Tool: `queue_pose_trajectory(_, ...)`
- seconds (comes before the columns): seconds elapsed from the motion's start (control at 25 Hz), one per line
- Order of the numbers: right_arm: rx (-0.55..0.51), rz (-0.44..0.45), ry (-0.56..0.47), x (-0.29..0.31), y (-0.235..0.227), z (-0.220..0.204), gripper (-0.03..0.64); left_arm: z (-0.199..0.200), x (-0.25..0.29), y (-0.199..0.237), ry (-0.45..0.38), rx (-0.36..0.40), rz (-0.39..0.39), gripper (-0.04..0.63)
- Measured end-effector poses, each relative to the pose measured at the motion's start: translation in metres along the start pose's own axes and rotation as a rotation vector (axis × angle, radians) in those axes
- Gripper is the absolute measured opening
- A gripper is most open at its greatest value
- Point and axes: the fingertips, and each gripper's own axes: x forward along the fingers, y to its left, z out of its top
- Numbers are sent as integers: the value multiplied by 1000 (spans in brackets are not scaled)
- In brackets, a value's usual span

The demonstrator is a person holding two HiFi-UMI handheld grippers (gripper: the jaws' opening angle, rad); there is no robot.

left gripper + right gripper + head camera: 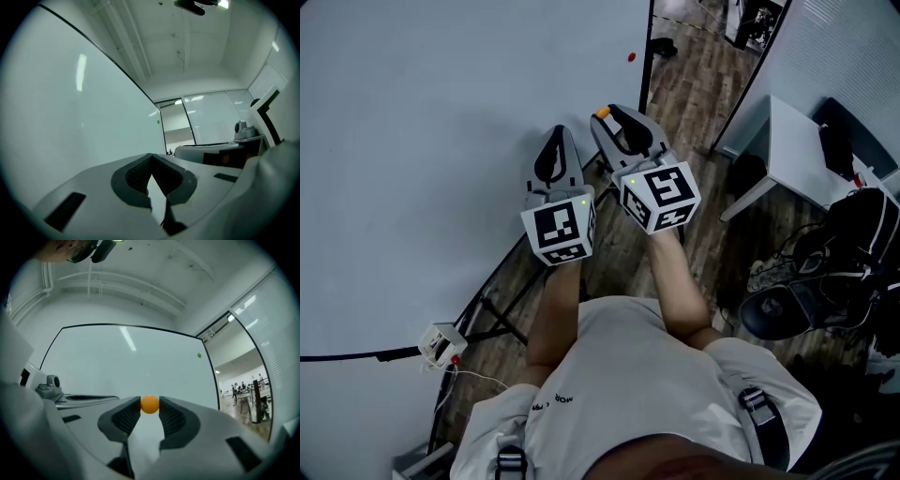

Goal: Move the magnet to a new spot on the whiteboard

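slippage looks the likeliest trouble: the right tongs (150, 406) grasp the orange magnet (149, 404) only by their very tips, facing the whiteboard (117, 366) at 12 o'clock, so a skewed push could pop it loose. left tongs (151, 159), at the right pair's 9 o'clock, sit clenched and empty.

The whiteboard (441, 112) fills the left of the head view, with my left gripper (555, 133) and right gripper (609, 112) side by side at centre, near its right edge. The magnet (149, 404) sits between my right jaws, in front of the board. A second magnet (631, 57) is on the board at upper centre, and a table (797, 141) stands at the right.
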Motion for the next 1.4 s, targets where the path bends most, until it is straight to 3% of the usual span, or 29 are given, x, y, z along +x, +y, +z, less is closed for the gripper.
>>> queue_pose_trajectory(0.48, -1, -17, 16, -1, 1, -7, 132, -1, -4, 2, 3, 21, -2, 3)
queue_pose_trajectory(1.4, -2, -27, 19, -8, 2, -10, 132, -3, -5, -3, 15, -12, -15, 3)
